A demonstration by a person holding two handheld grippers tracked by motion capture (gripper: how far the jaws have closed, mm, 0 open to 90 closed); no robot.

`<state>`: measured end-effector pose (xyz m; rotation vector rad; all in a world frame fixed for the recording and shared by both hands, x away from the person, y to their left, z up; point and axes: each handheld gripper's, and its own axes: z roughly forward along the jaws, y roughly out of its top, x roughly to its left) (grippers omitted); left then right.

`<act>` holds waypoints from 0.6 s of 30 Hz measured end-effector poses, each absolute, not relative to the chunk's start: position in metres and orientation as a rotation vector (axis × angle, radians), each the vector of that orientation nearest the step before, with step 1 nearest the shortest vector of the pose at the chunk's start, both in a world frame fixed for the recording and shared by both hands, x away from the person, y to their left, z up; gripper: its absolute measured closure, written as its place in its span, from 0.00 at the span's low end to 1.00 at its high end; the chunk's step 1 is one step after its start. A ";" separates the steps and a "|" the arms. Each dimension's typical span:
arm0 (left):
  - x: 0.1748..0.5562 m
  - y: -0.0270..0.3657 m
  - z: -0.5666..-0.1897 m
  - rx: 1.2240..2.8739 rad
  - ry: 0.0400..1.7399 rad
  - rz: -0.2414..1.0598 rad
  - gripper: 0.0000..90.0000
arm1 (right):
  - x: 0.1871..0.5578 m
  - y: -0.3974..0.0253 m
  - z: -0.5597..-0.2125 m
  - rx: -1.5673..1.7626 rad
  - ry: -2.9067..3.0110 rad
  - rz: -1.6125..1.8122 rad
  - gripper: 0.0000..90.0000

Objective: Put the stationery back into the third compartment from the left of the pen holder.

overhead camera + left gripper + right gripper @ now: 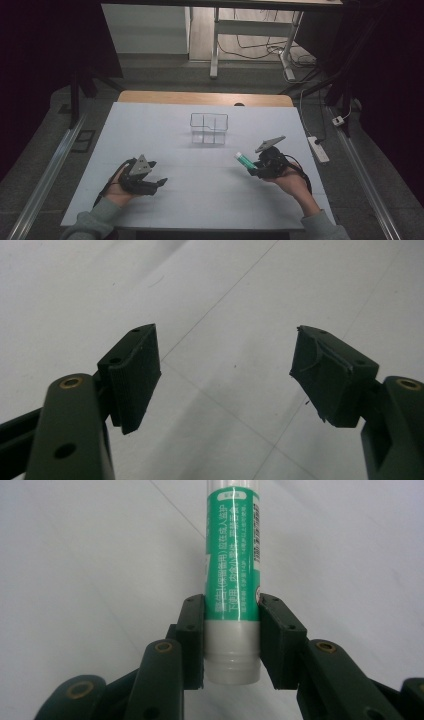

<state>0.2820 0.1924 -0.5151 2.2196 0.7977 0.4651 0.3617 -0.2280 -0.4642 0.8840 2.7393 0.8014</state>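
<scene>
A green glue stick [233,565] with a white base and printed label sits clamped between the black jaws of my right gripper [232,640]. In the high view that same glue stick [244,160] pokes up and to the left out of the right gripper [254,169], held above the white table at the right. My left gripper [161,182] rests low at the table's left, open. Its own view shows the left gripper [225,372] with jaws wide apart over bare white surface, nothing between them.
A clear plastic divided organiser [209,128] stands near the middle of the white table top [150,130], beyond both grippers. A wooden table edge [200,97] runs along the back. A power strip [318,148] and cables lie on the floor at the right.
</scene>
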 end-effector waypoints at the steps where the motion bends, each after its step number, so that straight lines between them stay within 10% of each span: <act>1: 0.282 0.191 -0.514 2.222 0.792 0.469 0.30 | 0.361 -0.224 -0.464 0.872 2.745 0.814 0.72; 18: 0.289 0.166 -0.510 2.205 0.705 0.507 0.31 | 0.361 -0.190 -0.469 0.778 2.843 0.829 0.72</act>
